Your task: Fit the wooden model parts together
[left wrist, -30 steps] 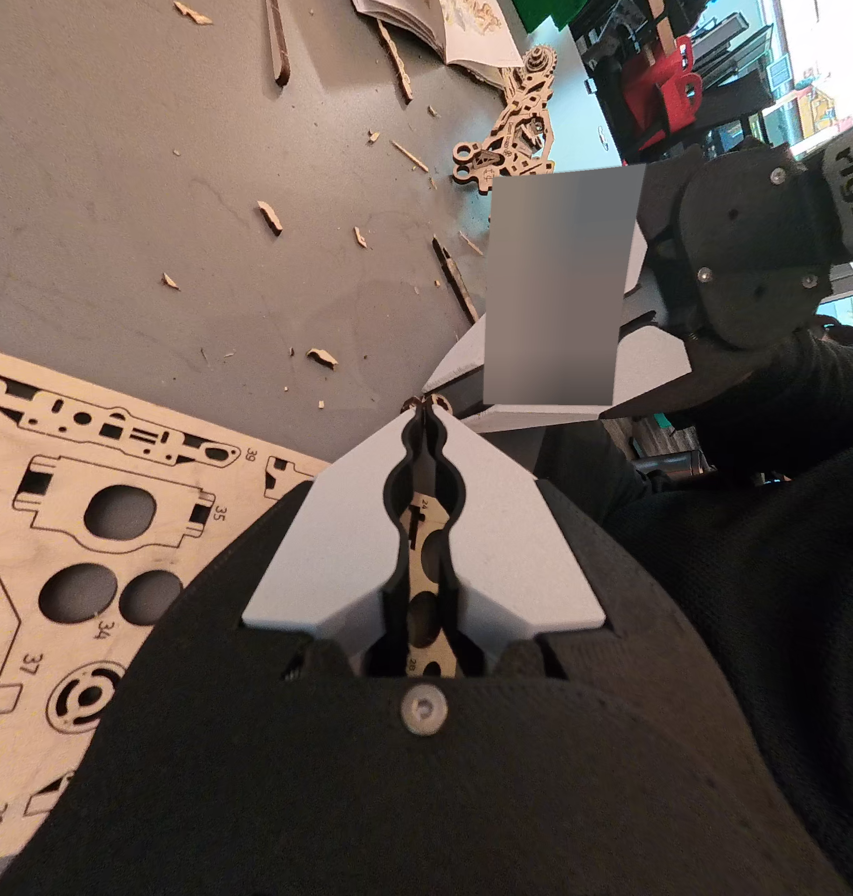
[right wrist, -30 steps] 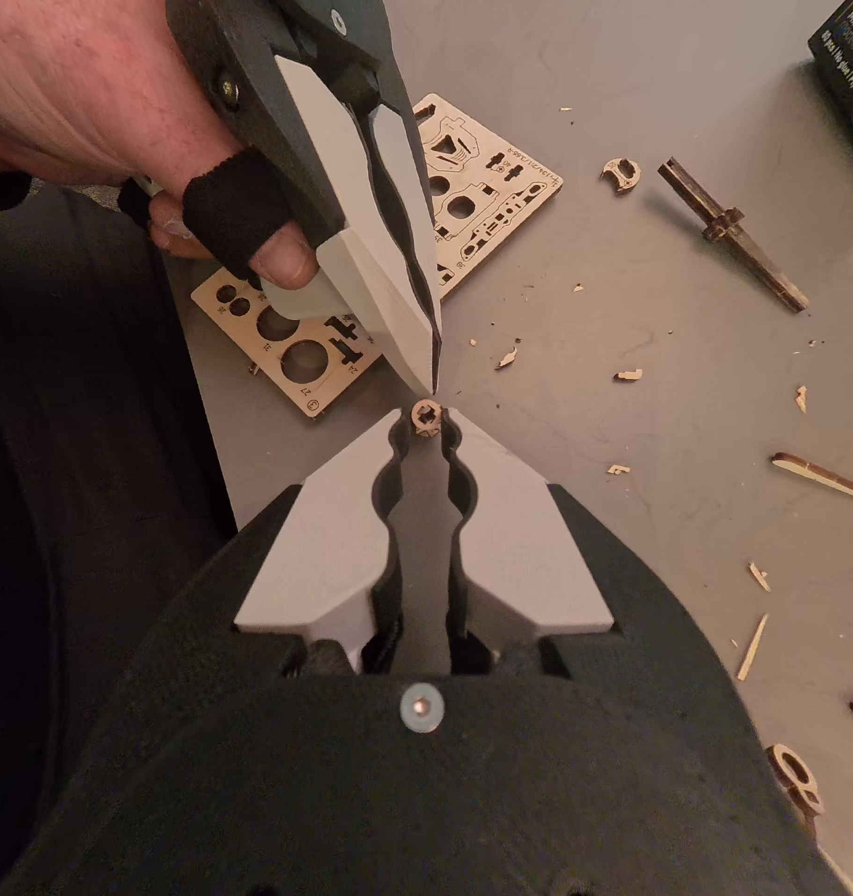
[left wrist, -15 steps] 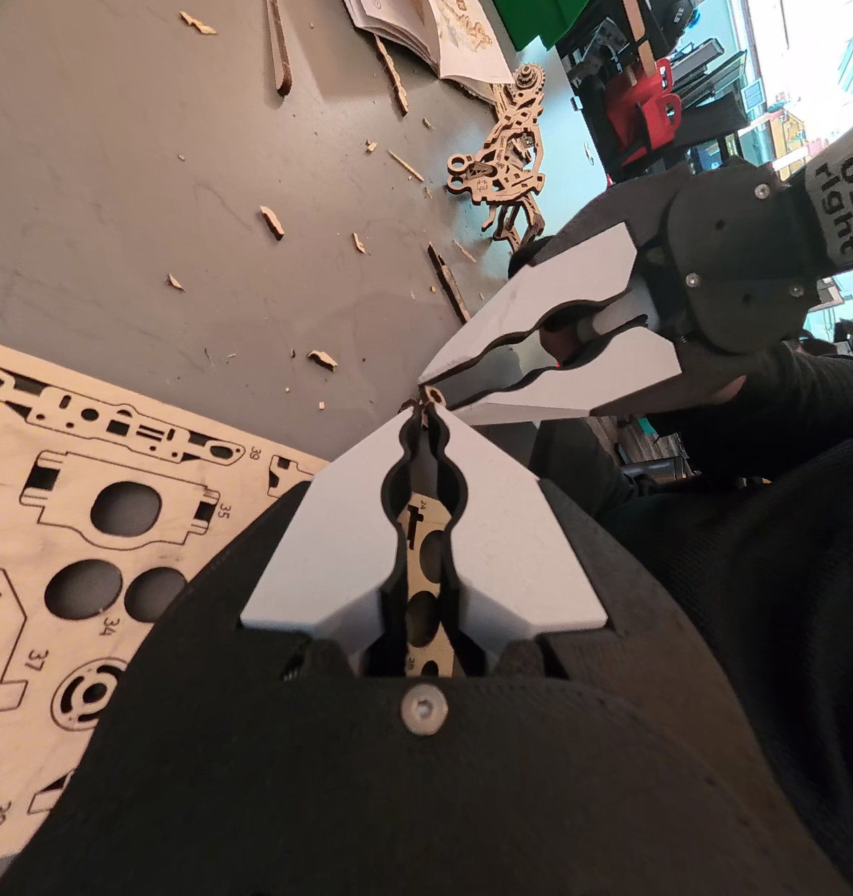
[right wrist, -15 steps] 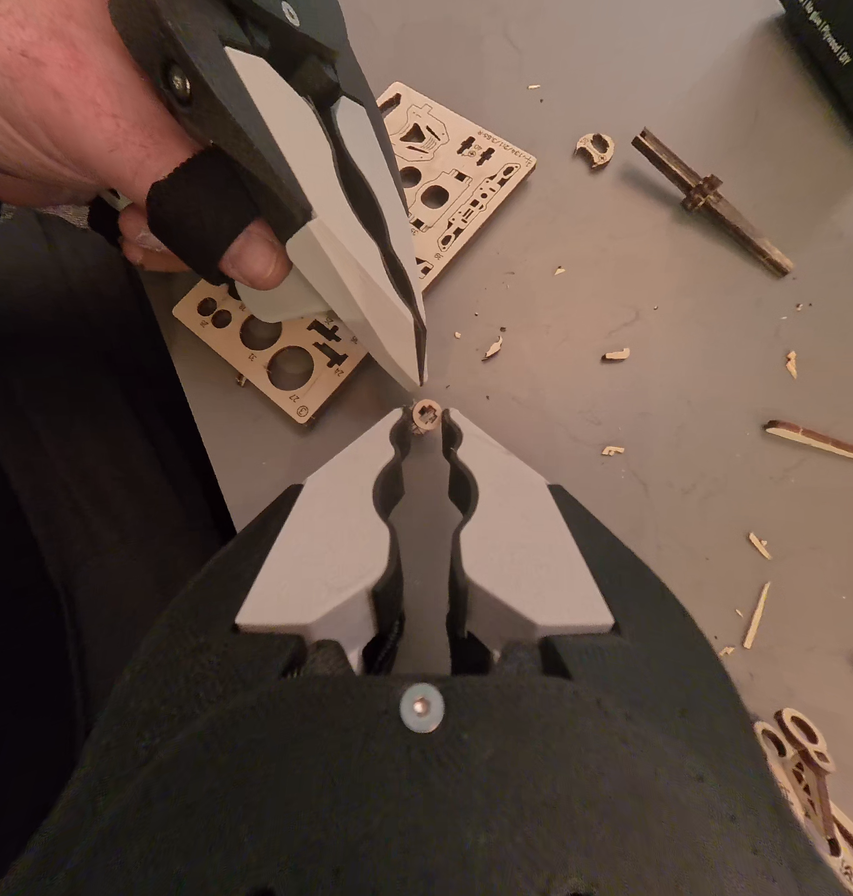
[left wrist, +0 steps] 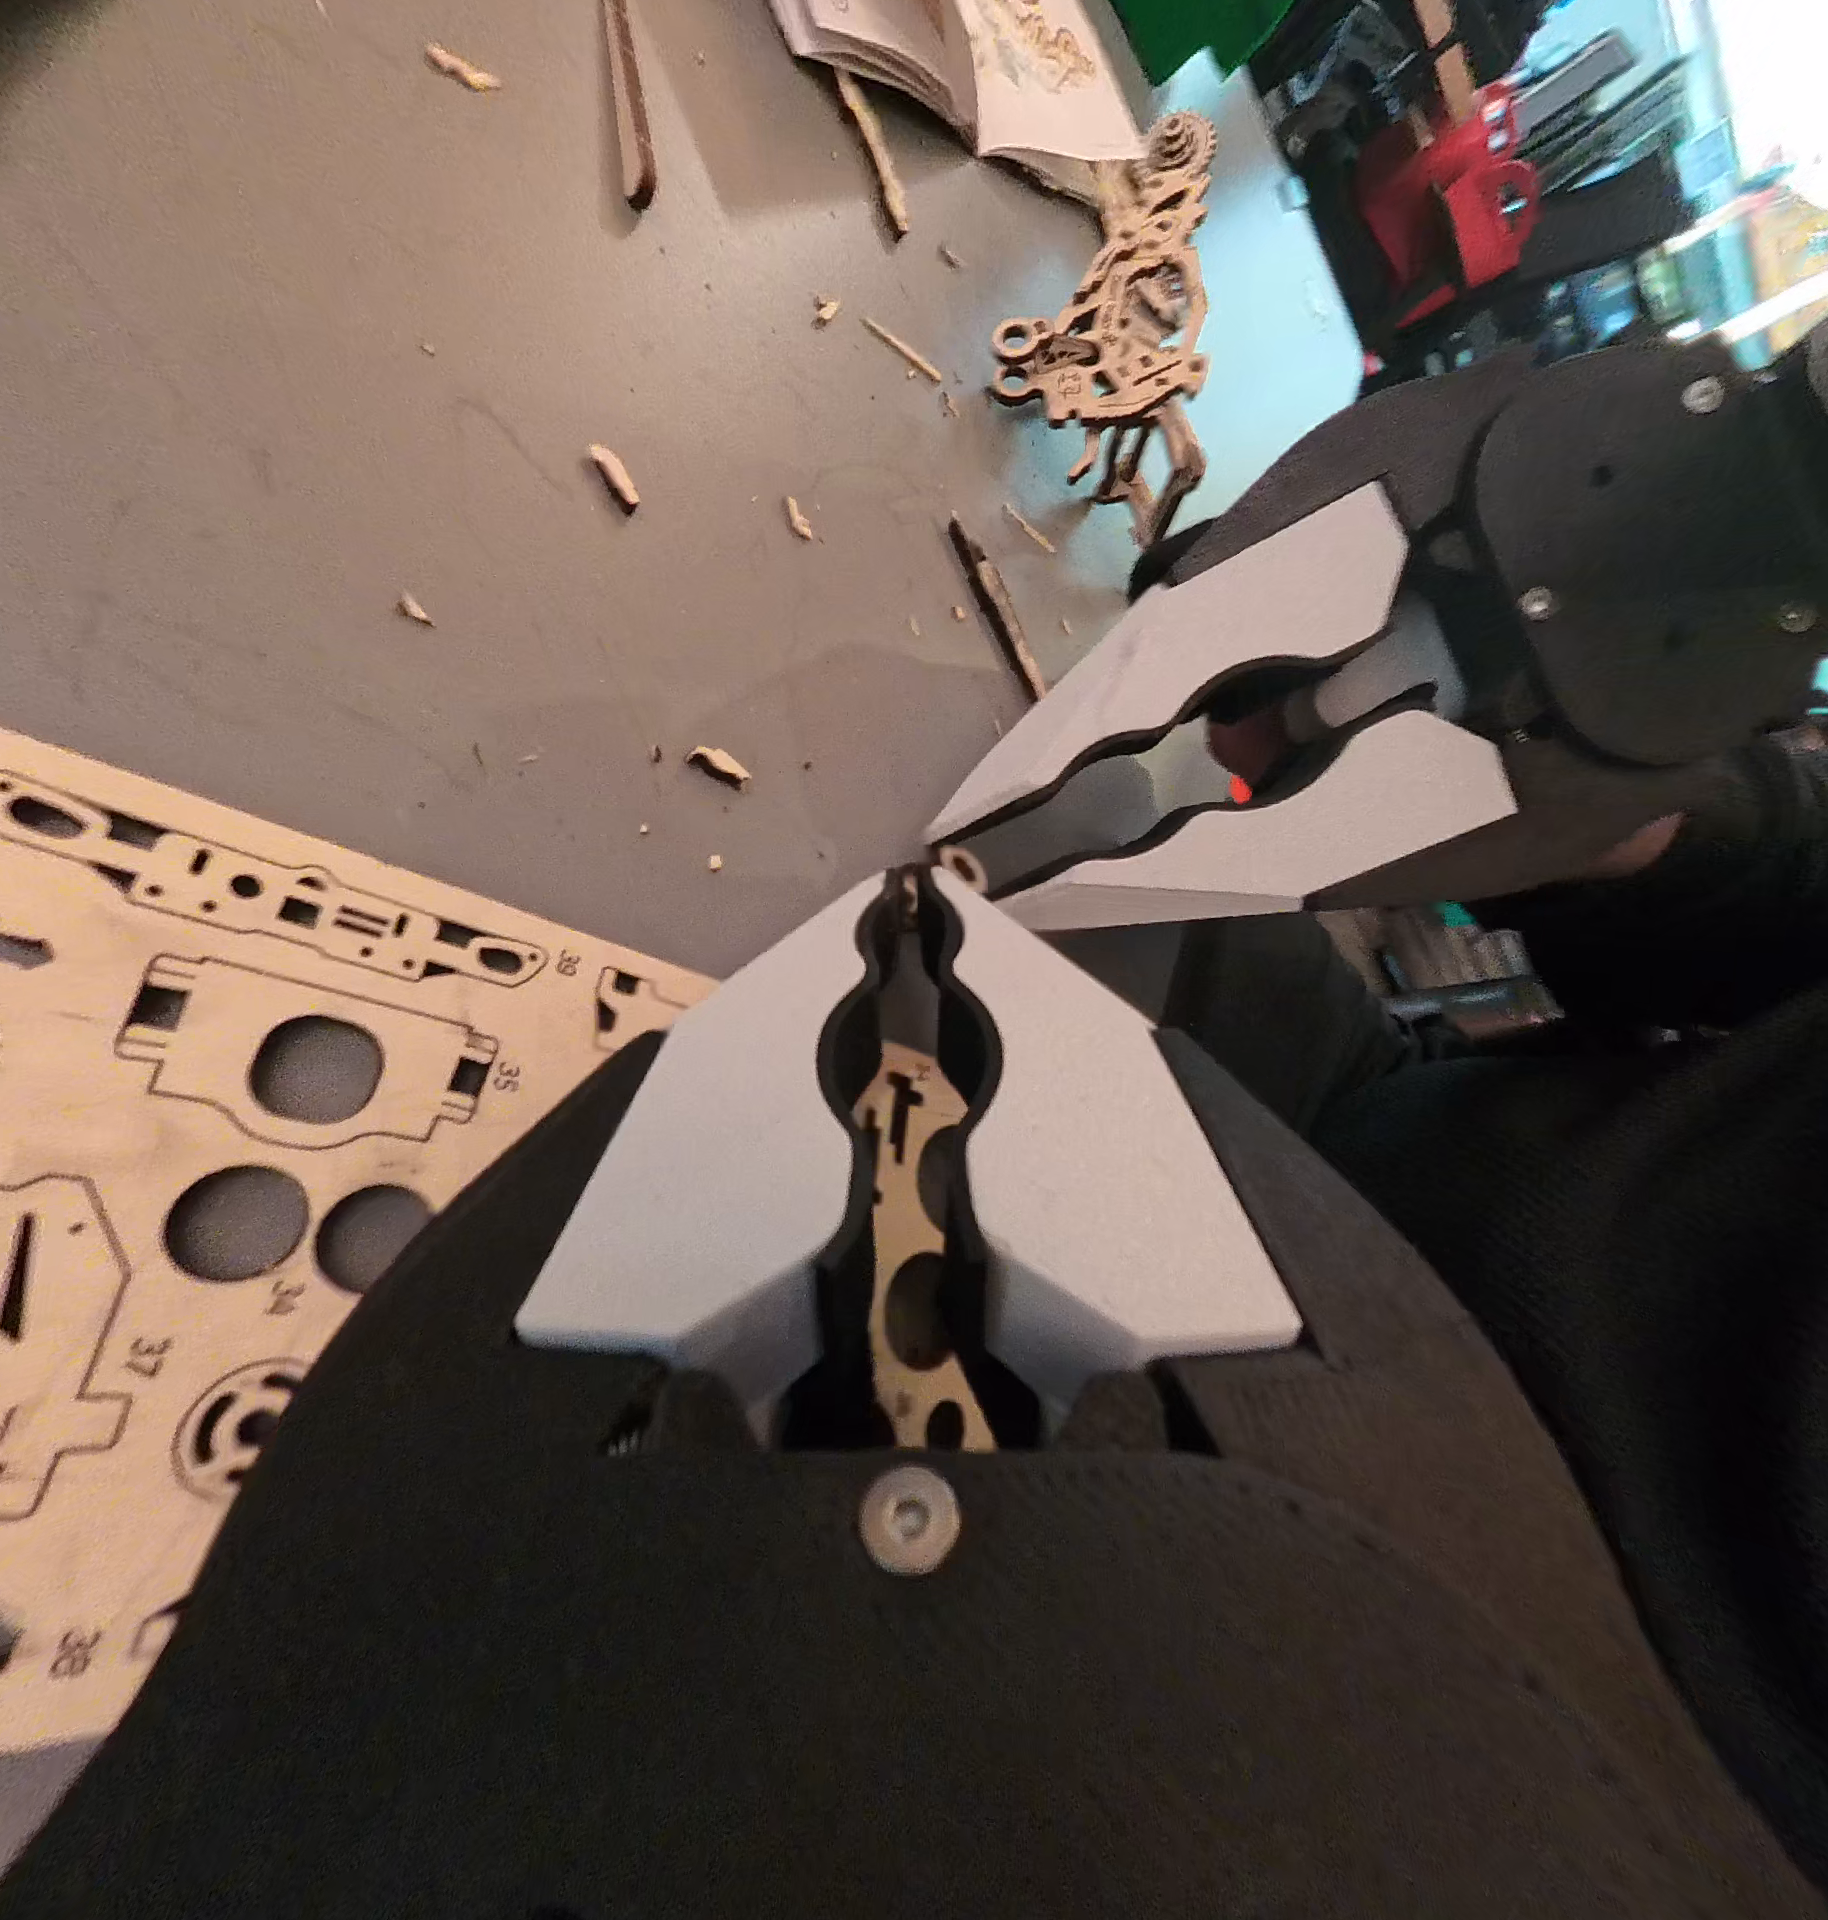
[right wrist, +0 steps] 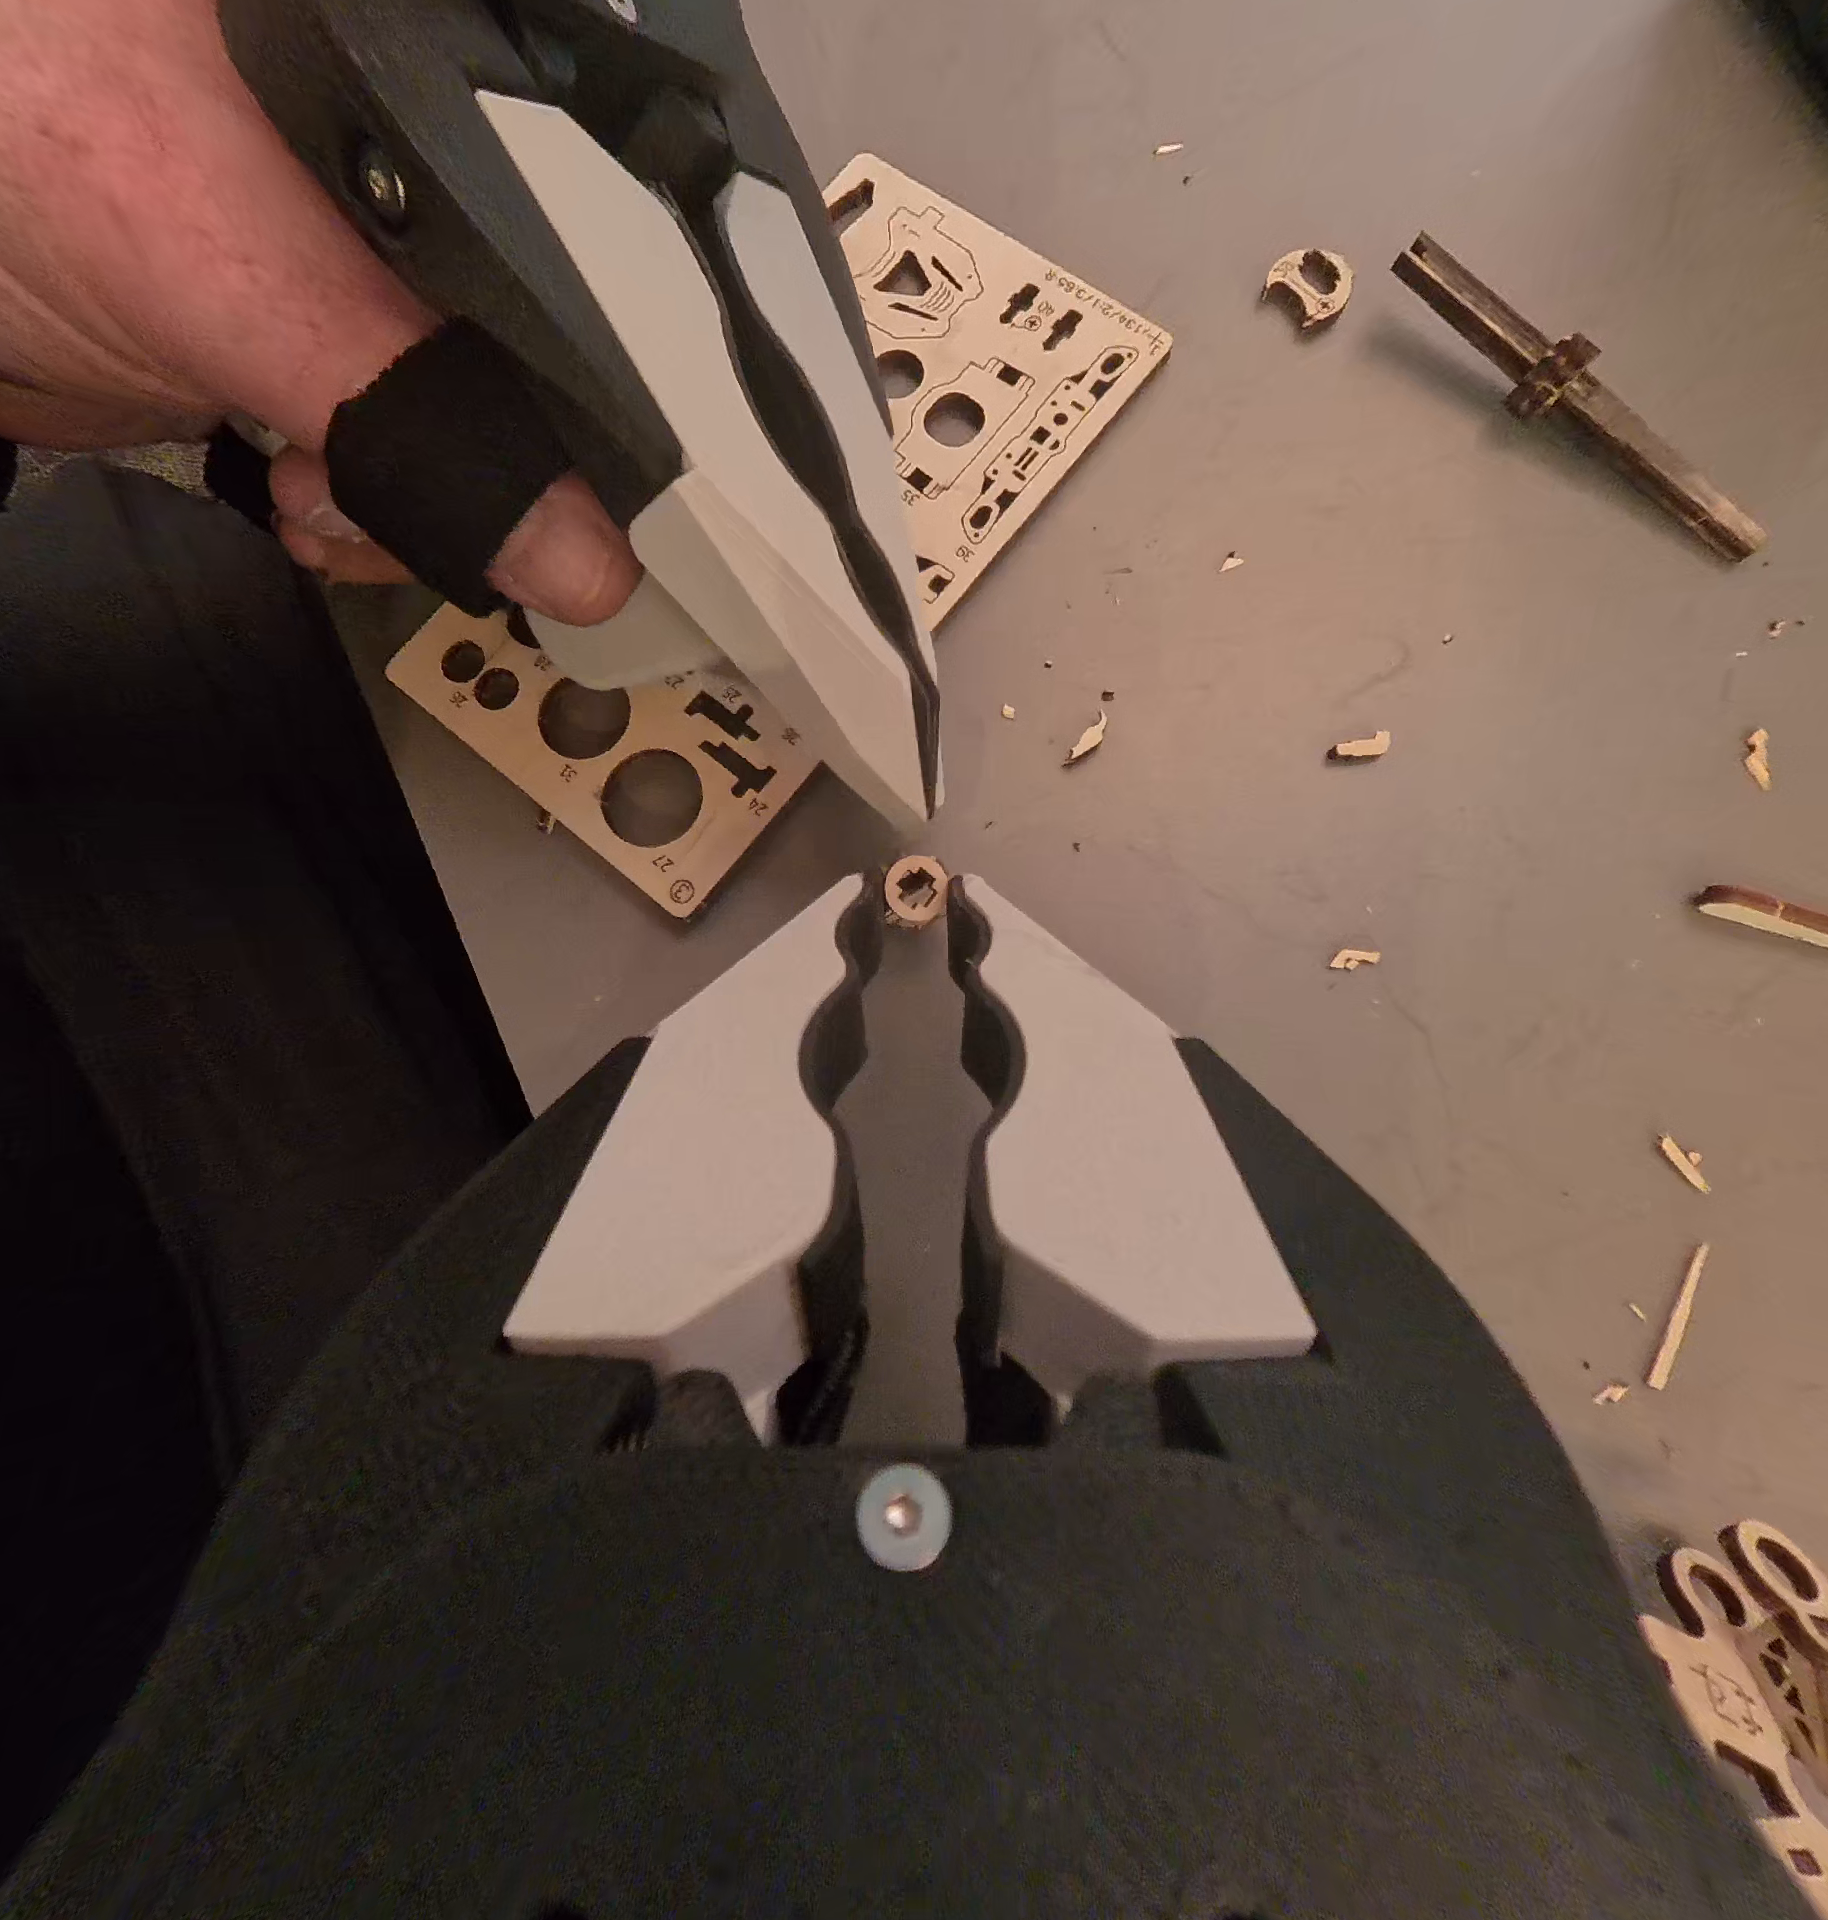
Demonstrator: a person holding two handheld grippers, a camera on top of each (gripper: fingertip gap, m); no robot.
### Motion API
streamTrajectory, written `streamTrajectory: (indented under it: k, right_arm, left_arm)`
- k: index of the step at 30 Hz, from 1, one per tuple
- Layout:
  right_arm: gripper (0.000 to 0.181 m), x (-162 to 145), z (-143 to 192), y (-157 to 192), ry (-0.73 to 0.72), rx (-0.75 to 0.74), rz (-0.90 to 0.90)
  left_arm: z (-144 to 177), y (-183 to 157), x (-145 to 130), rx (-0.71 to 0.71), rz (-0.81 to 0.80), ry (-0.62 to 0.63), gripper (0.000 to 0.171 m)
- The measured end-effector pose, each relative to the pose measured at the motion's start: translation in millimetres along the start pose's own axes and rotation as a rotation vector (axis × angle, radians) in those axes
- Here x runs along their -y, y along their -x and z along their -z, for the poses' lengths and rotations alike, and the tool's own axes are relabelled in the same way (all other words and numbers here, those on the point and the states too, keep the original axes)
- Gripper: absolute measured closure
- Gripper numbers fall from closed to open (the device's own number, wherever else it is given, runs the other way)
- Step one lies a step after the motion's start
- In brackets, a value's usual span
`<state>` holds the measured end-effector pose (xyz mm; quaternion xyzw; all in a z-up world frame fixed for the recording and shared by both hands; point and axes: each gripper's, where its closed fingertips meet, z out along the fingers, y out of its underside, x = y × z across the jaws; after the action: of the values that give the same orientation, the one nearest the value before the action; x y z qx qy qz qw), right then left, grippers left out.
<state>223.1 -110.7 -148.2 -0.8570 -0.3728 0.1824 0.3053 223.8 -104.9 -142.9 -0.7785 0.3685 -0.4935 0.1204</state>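
My right gripper (right wrist: 915, 902) is shut on a small round wooden ring (right wrist: 915, 888) with a square hole, pinched at the fingertips. My left gripper (right wrist: 929, 805), held by a hand, comes in from the upper left with its jaws shut, its tip just above the ring without touching. In the left wrist view my left gripper (left wrist: 905, 899) pinches a tiny dark wooden piece (left wrist: 902, 909) at its tip. There the right gripper (left wrist: 954, 864) with the ring (left wrist: 962, 860) sits just right of it. Both are held above the grey table (right wrist: 1305, 1039).
Two laser-cut wooden sheets (right wrist: 1003, 395) (right wrist: 619, 769) lie under the left gripper. A partly built wooden model (left wrist: 1107, 312) and a booklet (left wrist: 993, 73) lie farther off. A dark wooden stick (right wrist: 1575, 395), a small curved part (right wrist: 1305, 286) and several wood scraps are scattered about. The table edge is at the near left. The tips of both grippers are at nearly the same place. The dark wooden stick (right wrist: 1575, 395) is about equally far from each gripper, around 15 cm.
Both grippers stay shut and tip to tip. The left tip now stands slightly farther from the ring, and the right gripper has shifted a little to the right in the left wrist view.
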Motion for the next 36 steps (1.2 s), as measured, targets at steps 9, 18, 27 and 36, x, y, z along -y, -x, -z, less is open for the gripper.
streamTrajectory:
  k: [9,18,27,36]
  right_arm:
    - [0.172,-4,3,6,0.020,0.028,0.011]
    - [0.172,-7,11,16,0.028,0.066,0.015]
    - [0.172,-12,9,4,0.048,0.023,0.013]
    - [0.172,-3,12,0,0.029,-0.011,0.118]
  left_arm:
    - [-6,3,-8,0.062,-0.040,0.066,0.171]
    - [-8,0,-12,0.070,-0.040,0.074,0.171]
    - [-12,-6,-14,0.048,-0.045,0.083,0.171]
    - [-13,-7,-12,0.032,-0.038,0.072,0.171]
